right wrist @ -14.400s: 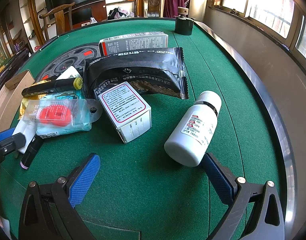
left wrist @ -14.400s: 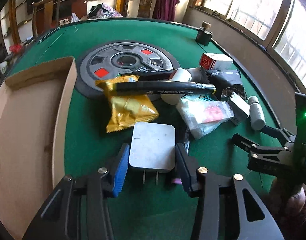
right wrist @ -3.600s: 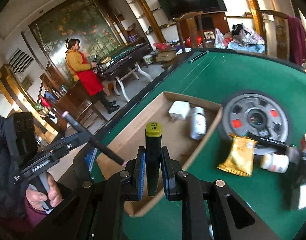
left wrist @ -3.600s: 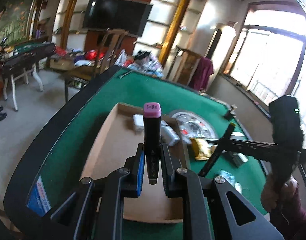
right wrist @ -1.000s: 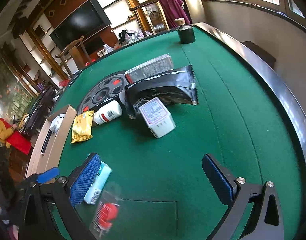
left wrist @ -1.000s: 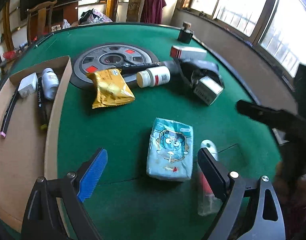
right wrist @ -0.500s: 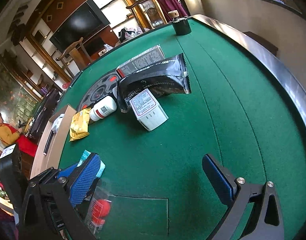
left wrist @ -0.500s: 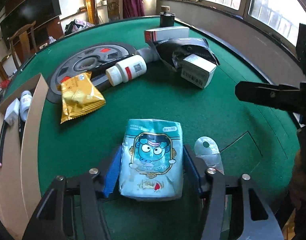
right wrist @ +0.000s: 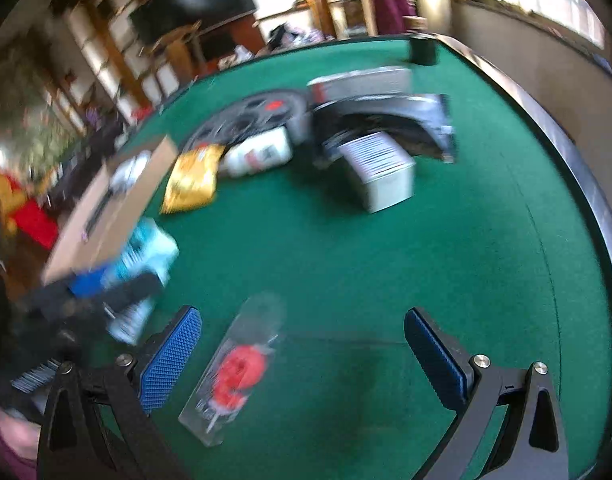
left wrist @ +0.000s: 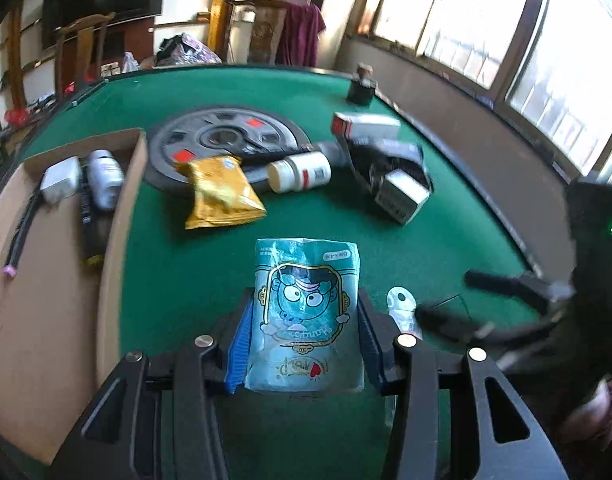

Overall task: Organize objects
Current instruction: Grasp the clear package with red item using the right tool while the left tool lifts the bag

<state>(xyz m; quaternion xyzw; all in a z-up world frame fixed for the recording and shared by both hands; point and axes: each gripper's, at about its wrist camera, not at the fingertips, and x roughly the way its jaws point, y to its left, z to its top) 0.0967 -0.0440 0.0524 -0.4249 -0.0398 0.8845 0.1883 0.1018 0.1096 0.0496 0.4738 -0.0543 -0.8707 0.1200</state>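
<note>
A light-blue tissue pack (left wrist: 306, 272) with a cartoon face stands between the pads of my left gripper (left wrist: 304, 312). The jaws are closing, and both pads press its sides. The same pack (right wrist: 150, 248) shows blurred at the left of the right wrist view. A clear packet (right wrist: 234, 372) holding something red lies on the green felt between the wide-open jaws of my right gripper (right wrist: 300, 320), nearer the left pad and touching neither. Its clear tab (left wrist: 402, 308) pokes out beside the left gripper's right finger.
A cardboard box (left wrist: 124, 216) at the left holds a white charger (left wrist: 60, 178), a white bottle (left wrist: 104, 178) and markers (left wrist: 88, 216). Farther back lie a weight plate (left wrist: 226, 140), a gold snack bag (left wrist: 220, 194), a pill bottle (left wrist: 300, 170), a black bag (left wrist: 386, 160) and a white carton (left wrist: 402, 196).
My left gripper's jaws closed from wide open onto the tissue pack. My right gripper swung over, so the clear packet now lies between its open jaws.
</note>
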